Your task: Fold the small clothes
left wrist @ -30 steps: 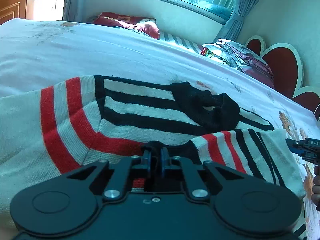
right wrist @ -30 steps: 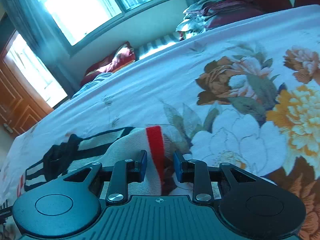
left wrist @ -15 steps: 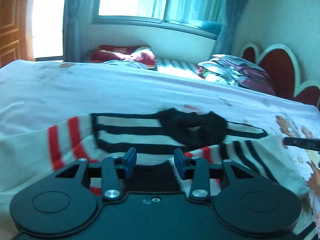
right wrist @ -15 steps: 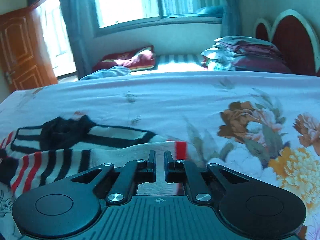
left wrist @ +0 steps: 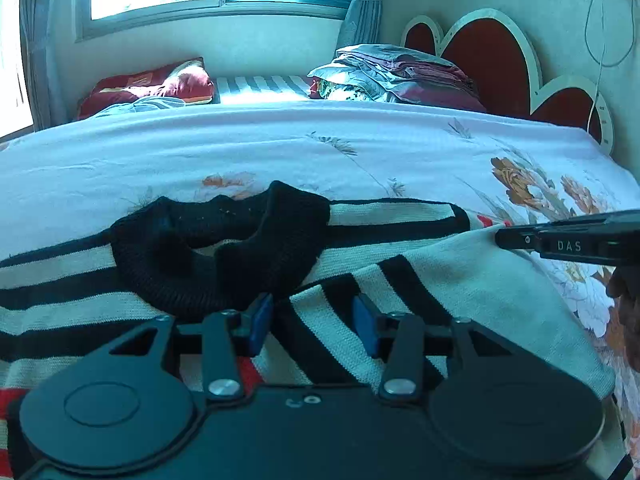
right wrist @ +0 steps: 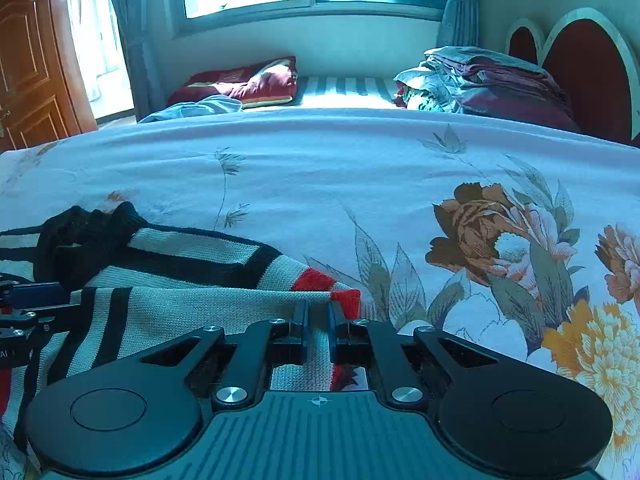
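Sweater (left wrist: 400, 292) lies on the bed (left wrist: 280, 148), its right sleeve now folded across the body. My left gripper (left wrist: 312, 320) has let go, jaws wide; my right gripper (right wrist: 318, 328), at three o'clock, has clamped narrow on the cuff (right wrist: 344, 300).

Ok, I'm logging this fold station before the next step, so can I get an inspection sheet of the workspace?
Surface: bed with flowered sheet.
Job's things: striped sweater lying on it, sleeve folded over the body, black collar showing.
Clutter: nothing seen on the sheet near the sweater.
Grippers: left tool open above the sweater; right tool shut on the sleeve.
Cables: cord hanging on the wall.
Surroundings: window, curtains, red pillow, folded bedding, headboard, wooden door.
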`<state>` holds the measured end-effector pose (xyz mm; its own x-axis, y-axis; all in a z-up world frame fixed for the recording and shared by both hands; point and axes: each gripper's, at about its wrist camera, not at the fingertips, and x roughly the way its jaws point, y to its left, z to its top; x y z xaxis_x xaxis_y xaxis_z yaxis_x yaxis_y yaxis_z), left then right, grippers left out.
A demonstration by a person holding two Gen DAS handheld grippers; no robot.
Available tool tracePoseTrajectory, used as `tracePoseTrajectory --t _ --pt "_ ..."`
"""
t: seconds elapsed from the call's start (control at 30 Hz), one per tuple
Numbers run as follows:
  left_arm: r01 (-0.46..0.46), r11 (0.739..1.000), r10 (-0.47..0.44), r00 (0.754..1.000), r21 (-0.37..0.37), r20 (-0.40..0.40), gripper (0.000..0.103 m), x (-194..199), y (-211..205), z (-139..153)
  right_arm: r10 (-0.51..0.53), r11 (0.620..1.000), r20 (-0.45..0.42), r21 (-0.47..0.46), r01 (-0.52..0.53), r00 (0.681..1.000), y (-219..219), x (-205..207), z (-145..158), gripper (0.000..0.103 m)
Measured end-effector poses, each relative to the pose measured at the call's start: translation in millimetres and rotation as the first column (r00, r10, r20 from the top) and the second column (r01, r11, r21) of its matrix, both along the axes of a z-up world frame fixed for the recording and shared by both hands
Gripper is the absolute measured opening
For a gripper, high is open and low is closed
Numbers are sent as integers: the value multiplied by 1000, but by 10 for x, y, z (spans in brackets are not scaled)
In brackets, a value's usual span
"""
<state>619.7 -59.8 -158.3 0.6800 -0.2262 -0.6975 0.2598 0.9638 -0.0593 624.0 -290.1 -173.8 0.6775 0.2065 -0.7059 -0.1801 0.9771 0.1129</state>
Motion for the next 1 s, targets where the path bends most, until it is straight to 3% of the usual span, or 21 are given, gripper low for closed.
tracePoseTrajectory --t 0.1,0.17,0.37,0.47,0.53,0.67,0.77,0.87,0.97,1.0 --pt "-18 1000 18 1000 0 -2 45 -27 -46 58 9 999 3 -44 -8 1000 69 -13 17 7" --pt "-16 1000 16 1000 -17 4 48 -114 -54 131 12 1000 0 -22 -12 1000 69 -105 118 7" --pt "-36 999 35 998 -9 -44 48 -553 86 119 30 998 -89 -56 -35 996 168 -825 175 7" --pt "-22 1000 22 999 -6 -30 49 -618 149 44 6 997 -46 -71 -9 999 190 -1077 117 7" --pt "-27 1000 27 999 4 -37 47 -597 134 117 1 997 -31 -79 -4 1000 209 -1093 176 8" --pt "-49 999 49 999 16 23 48 -773 242 297 29 999 3 -41 -29 1000 248 -1347 380 8" --pt "-87 994 91 995 72 -50 49 -820 387 128 60 997 -96 -50 -65 994 339 -1438 176 7" --pt "-99 995 101 993 26 -55 49 -854 497 147 46 998 -76 -49 -50 996 365 -1435 184 7" --pt "-130 990 130 991 57 10 52 -914 534 243 46 999 4 -16 -46 999 329 -1442 341 8" --pt "-147 986 149 989 75 -13 53 -886 570 204 42 999 2 -18 -42 999 319 -1410 337 8"
